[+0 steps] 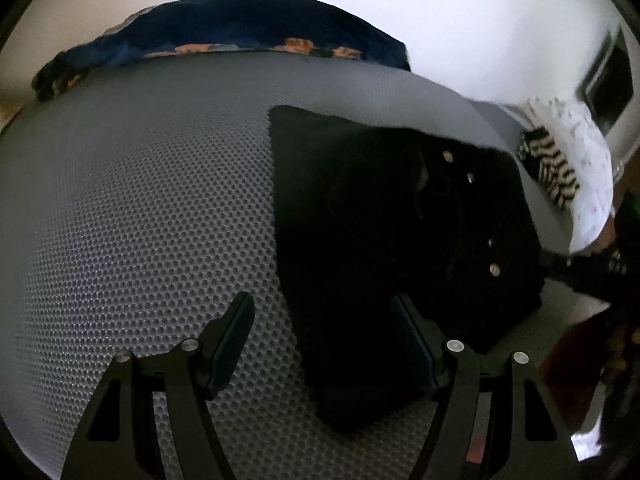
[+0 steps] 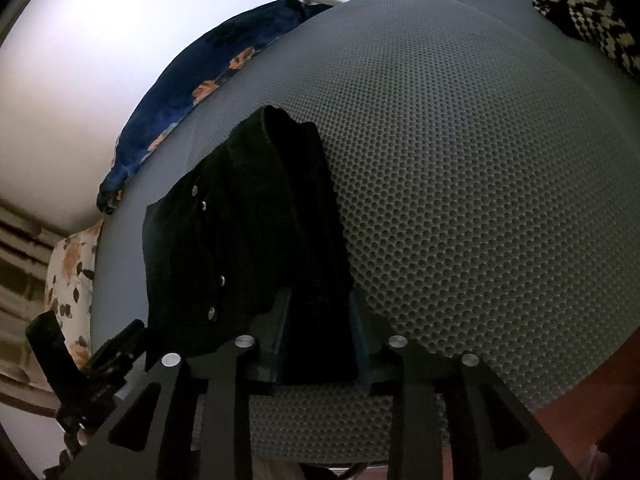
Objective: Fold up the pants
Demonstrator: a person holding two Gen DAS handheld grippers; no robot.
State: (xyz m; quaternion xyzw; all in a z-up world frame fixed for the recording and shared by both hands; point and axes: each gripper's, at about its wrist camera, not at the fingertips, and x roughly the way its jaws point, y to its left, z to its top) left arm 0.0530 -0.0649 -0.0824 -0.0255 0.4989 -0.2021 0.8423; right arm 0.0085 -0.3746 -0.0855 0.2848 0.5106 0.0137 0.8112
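The black pants [image 1: 384, 232] lie folded into a compact stack on the grey dotted mat [image 1: 140, 200], with metal rivets showing along one edge. My left gripper [image 1: 324, 308] is open above the stack's near left corner, touching nothing. In the right wrist view the pants [image 2: 248, 232] lie at centre left. My right gripper [image 2: 320, 300] is closed on the near edge of the pants, with cloth filling the gap between its fingers [image 2: 280, 328].
A dark blue floral blanket [image 1: 240, 28] lies along the mat's far edge. A black-and-white knitted item [image 2: 580, 16] and a white speckled cloth [image 1: 580, 168] sit at one side. A floral cushion [image 2: 68, 276] lies beyond the mat's edge.
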